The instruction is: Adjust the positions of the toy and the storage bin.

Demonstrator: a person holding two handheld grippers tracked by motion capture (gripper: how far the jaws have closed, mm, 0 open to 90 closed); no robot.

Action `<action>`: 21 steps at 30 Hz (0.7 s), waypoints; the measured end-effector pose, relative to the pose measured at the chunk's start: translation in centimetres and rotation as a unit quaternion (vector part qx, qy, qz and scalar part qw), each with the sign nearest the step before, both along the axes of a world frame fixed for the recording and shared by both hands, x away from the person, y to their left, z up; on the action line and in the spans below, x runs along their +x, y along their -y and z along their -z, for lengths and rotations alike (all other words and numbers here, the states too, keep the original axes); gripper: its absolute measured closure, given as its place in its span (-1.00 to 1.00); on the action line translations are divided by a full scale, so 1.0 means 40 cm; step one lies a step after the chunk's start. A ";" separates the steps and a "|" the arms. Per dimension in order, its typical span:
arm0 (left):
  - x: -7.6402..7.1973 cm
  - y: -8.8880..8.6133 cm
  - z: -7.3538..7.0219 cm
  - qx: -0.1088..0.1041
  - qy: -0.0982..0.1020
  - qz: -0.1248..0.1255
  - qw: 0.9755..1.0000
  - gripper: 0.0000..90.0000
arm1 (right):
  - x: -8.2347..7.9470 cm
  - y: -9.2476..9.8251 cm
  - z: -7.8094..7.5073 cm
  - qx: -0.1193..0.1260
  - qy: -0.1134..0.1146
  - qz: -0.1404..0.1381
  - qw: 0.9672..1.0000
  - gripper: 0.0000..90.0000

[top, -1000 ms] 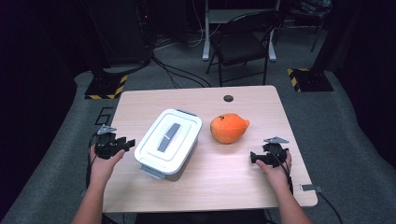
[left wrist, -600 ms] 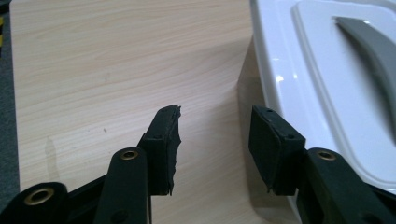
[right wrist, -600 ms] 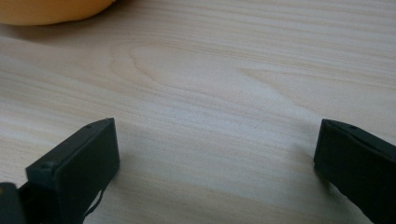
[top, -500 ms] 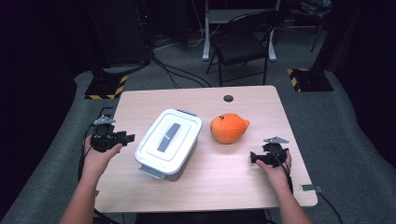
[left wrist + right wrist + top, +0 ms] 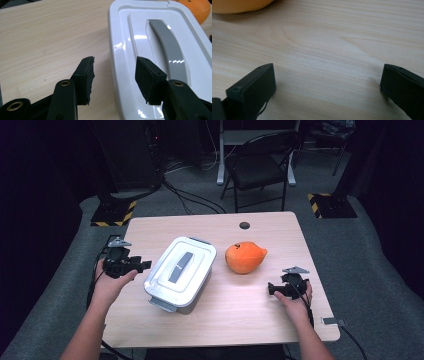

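Left hand-held gripper point(image 5: 145, 265): held above the bench's left edge, tips pointing toward the white box; jaws have just been opening and stand partly apart with nothing pressed between the pads. In the left gripper view point(image 5: 115, 77) the near long edge of the box lid sits in the gap below the jaws, pads clear of it.

Right hand-held gripper point(image 5: 270, 288): low over the bench near its right front part, pointing left; jaws wide apart, bare wood between them in the right gripper view point(image 5: 328, 82).

White box point(image 5: 181, 271): lies on the bench left of centre, set at a slant, lid on, grey handle strip point(image 5: 180, 267) along the top; a latch tab sticks out at its near end. Just beside the left gripper's tips.

Orange plush point(image 5: 244, 257): rests on the bench right of the box, apart from it and up-table from the right gripper; its edge shows at the top left of the right gripper view.

Bench point(image 5: 235, 320): light wood, small dark round cap point(image 5: 244, 225) near the far edge.

Background: black chair point(image 5: 260, 167) and cables on the grey floor beyond the bench.
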State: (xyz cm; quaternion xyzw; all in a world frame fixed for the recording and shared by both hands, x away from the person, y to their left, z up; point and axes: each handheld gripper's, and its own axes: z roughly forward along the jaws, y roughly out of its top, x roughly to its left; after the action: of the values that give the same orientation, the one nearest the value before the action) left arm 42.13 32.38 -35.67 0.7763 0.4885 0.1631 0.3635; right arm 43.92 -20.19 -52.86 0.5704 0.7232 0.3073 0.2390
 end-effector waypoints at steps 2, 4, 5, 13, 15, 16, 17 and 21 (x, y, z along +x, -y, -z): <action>0.003 0.013 -0.007 0.002 0.000 0.008 1.000 0.11 | 0.000 0.000 0.000 0.000 0.000 0.000 1.000 -1.00; 0.007 0.031 -0.013 0.002 -0.004 0.020 1.000 0.13 | 0.000 0.000 0.000 0.000 0.000 0.000 1.000 -1.00; 0.008 0.037 -0.014 0.002 -0.005 0.024 1.000 0.14 | 0.000 0.000 0.000 0.000 0.000 0.000 1.000 -1.00; 0.017 0.084 -0.013 -0.002 -0.012 0.037 0.999 0.18 | 0.000 0.000 0.000 0.000 0.000 -0.001 1.000 -1.00; 0.019 0.090 -0.013 0.001 -0.012 0.043 0.999 0.19 | 0.000 0.000 0.000 0.000 0.000 -0.001 1.000 -1.00; 0.020 0.095 -0.013 0.000 -0.012 0.044 0.999 0.19 | 0.000 0.000 0.000 0.001 0.000 0.000 1.000 -1.00; 0.022 0.099 -0.013 0.002 -0.013 0.048 0.999 0.20 | 0.000 0.000 0.000 0.001 -0.001 -0.001 1.000 -1.00; 0.028 0.118 -0.013 -0.001 -0.014 0.053 0.998 0.20 | 0.001 0.001 0.000 0.000 -0.001 -0.002 1.000 -1.00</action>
State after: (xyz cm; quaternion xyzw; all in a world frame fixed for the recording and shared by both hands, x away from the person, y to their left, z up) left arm 43.25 27.67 -35.15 0.8032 0.4516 0.1318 0.3654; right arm 43.95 -20.22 -52.86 0.5688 0.7247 0.3075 0.2380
